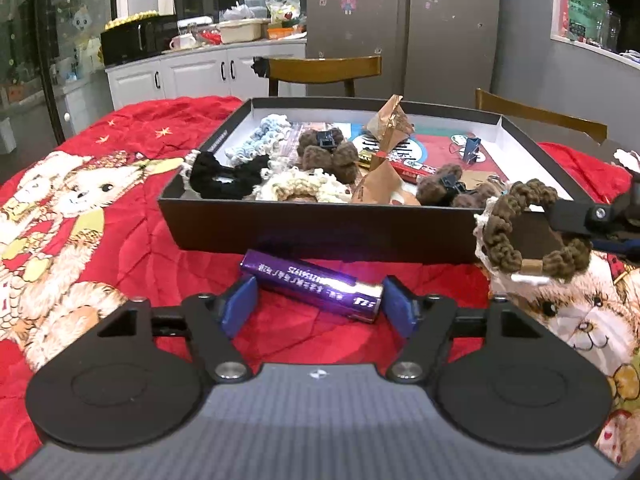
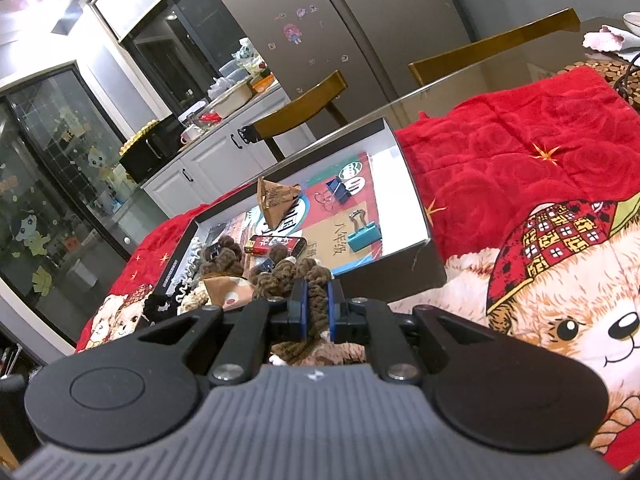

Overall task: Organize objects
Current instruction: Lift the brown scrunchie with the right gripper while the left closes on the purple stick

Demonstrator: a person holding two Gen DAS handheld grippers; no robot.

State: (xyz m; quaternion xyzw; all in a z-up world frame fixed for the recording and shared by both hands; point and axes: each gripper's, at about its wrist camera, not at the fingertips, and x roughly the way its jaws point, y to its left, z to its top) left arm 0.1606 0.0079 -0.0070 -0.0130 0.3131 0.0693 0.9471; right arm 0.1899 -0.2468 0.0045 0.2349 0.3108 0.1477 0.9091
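A purple battery (image 1: 316, 287) lies on the red blanket (image 1: 132, 216) just before the black box (image 1: 320, 232). My left gripper (image 1: 320, 304) is open, its blue pads on either side of the battery, apart from it. My right gripper (image 2: 317, 312) is shut on a brown crochet scrunchie (image 2: 288, 280) and holds it near the box's front right corner; the scrunchie also shows in the left wrist view (image 1: 524, 232). The box (image 2: 416, 200) holds scrunchies, brown hair clips, paper packets and binder clips.
Inside the box lie a black scrunchie (image 1: 224, 178), a cream scrunchie (image 1: 304, 188), a teal binder clip (image 2: 362, 232) and a blue binder clip (image 2: 340, 190). Wooden chairs (image 1: 324, 70) stand behind the table. A kitchen counter (image 1: 224, 46) is at the back left.
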